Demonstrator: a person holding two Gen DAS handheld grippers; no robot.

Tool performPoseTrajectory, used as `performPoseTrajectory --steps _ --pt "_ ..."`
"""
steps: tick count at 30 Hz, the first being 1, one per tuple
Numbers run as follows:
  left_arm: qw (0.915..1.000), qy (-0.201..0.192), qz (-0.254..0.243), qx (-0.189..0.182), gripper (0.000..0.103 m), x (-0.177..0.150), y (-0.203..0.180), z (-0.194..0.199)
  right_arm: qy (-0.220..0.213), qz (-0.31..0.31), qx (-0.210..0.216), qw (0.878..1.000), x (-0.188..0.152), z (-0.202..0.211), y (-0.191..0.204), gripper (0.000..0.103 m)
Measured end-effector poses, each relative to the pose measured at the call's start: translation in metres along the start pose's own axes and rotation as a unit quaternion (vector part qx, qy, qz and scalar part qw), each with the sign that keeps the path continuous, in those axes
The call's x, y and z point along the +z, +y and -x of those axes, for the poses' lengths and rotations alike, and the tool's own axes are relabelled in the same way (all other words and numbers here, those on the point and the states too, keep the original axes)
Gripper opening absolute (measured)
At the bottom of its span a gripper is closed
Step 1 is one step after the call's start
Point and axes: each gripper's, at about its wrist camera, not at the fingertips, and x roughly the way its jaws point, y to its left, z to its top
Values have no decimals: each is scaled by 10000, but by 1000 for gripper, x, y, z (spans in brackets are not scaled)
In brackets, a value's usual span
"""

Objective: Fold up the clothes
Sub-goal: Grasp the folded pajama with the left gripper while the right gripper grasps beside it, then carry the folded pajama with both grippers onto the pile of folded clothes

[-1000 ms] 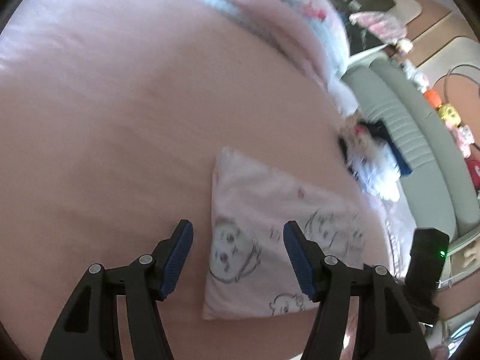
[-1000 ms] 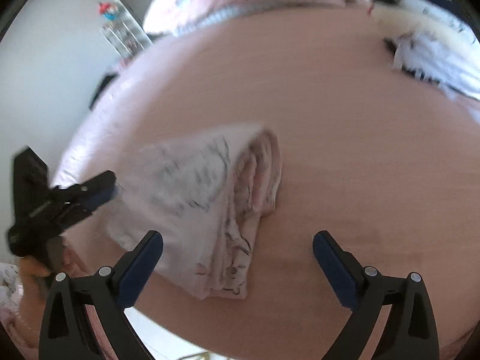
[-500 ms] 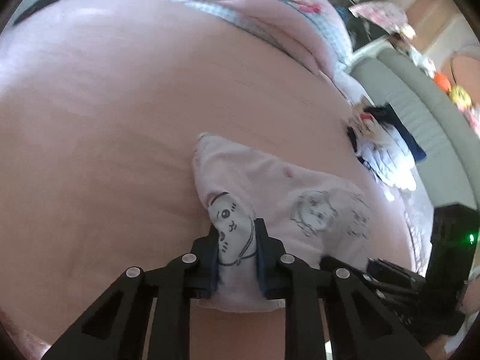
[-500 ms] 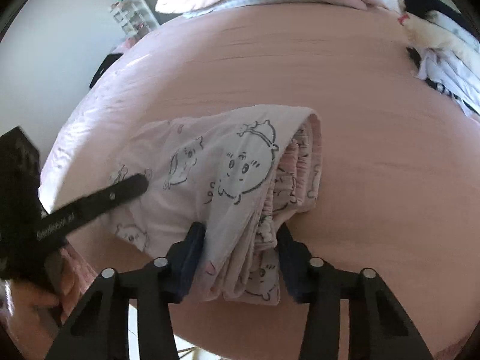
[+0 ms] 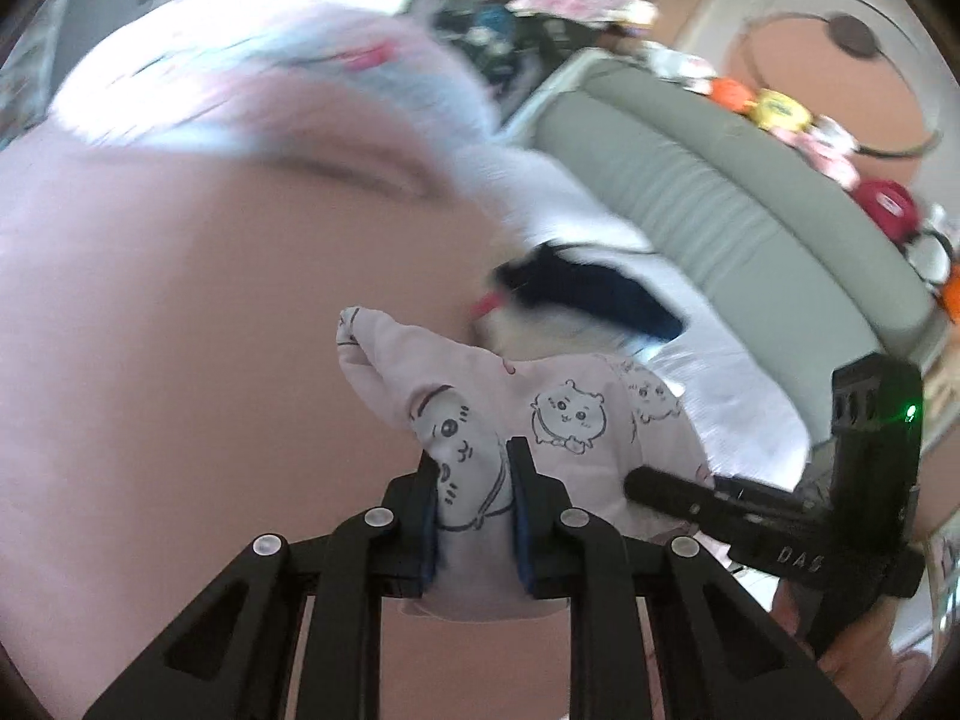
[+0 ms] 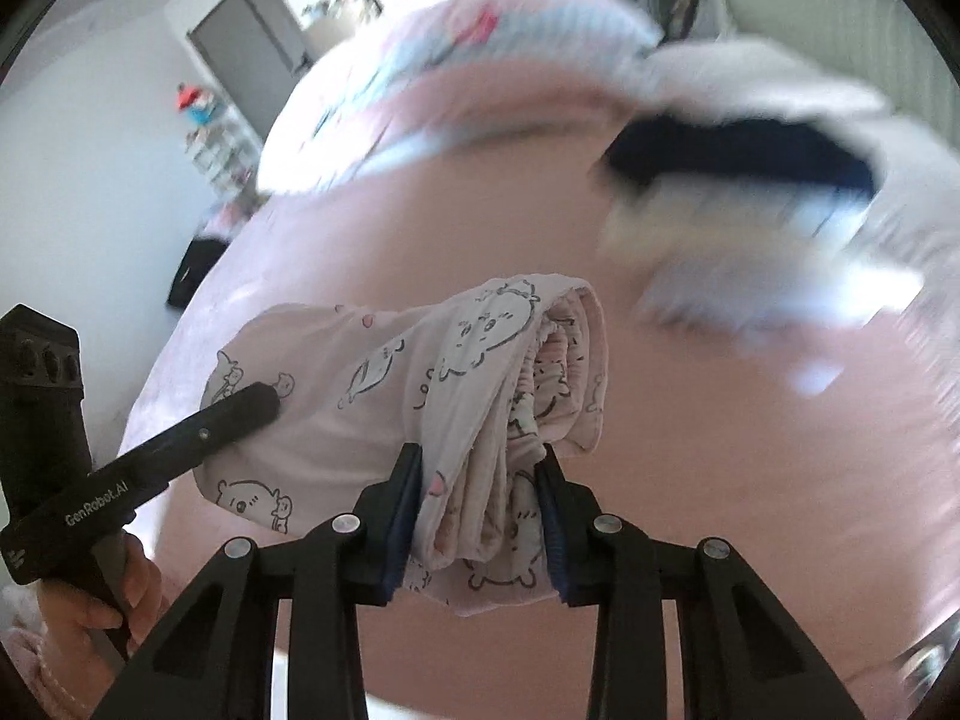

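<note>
Left tool (image 5: 472,492) clamps the folded garment (image 6: 384,372); right tool (image 6: 480,510), closing, grips it too.

Open pink bedspread (image 6: 750,450) all round; clothes heap (image 6: 738,192) and pillow (image 6: 480,60) beyond.

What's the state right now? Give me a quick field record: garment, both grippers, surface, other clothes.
garment: folded pale pink cartoon-print garment, held up by two edges
left gripper: shut on one end of the garment
right gripper: jaws closing on the thick layered end, fabric between the pads
surface: pink bedsheet
other clothes: dark navy and white pile beyond the garment, blurred
background: grey-green sofa
</note>
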Motion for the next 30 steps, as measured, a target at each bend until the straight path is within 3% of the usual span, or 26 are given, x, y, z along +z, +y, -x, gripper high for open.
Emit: performPoseTrajectory --steps 3,9,13,18,20,23,25,27,30 --pt "9990 -144 -253 -352 17 47 -34 -39 -319 17 -355 9989 41 43 -43 35" --pt "9977 -93 -397 -539 17 112 -66 -123 -675 -158 -785 9945 124 54 -114 35" --pt "9984 81 -362 -416 17 129 -58 -174 -620 -252 -866 9940 151 34 -153 35" --pt "9987 309 -287 -279 19 120 -44 -221 -436 -240 -890 9948 162 -14 -186 35" --pt "9986 346 -329 -247 24 112 -38 -229 -440 -226 -851 9951 157 -28 -195 37" --pt "9975 460 -233 -483 27 109 -27 -225 -466 -361 -641 9962 147 -33 -209 58" --pt "9971 405 -350 -541 30 112 -29 -209 -491 -504 -454 9965 141 -25 -216 63" --pt "9973 -14 -639 -372 31 118 -38 -188 -686 -604 -428 9949 137 -8 -219 63" --pt "9915 -624 -1091 -340 31 127 -58 -169 -1378 -519 -842 9855 138 25 -212 63"
